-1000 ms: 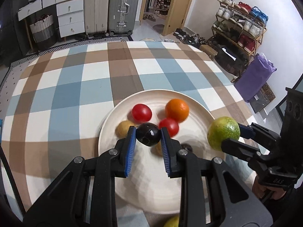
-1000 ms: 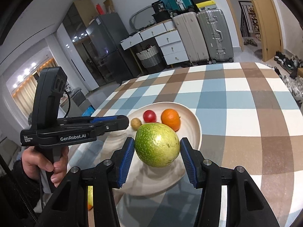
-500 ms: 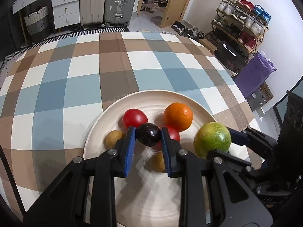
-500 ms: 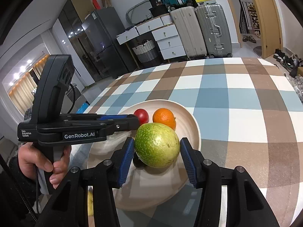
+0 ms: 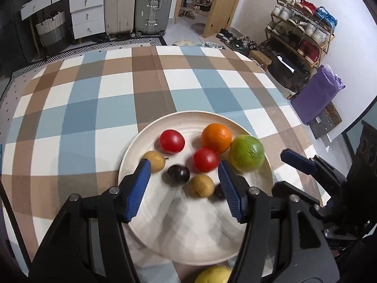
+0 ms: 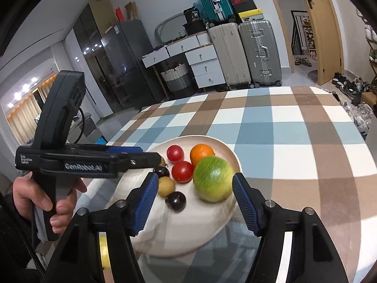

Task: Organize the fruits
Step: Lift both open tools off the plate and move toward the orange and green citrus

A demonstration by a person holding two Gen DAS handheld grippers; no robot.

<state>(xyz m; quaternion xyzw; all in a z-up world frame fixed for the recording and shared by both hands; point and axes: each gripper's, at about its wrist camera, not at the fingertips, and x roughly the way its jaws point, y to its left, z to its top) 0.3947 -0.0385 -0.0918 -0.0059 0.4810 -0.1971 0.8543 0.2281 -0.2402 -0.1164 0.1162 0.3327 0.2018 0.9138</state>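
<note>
A cream plate on the checked tablecloth holds an orange, two red fruits, two small tan fruits, two dark plums and a big green fruit. My left gripper is open above the plate, the first plum lying free between its fingers. My right gripper is open, with the green fruit resting on the plate between its fingers. A yellow fruit lies off the plate at the near edge.
The round table's checked cloth stretches beyond the plate. Suitcases and drawers stand behind it, and a shoe rack and purple bag stand at the right.
My left gripper opened and let the dark plum down on the plate. My right gripper opened and let the green fruit down beside the orange.
</note>
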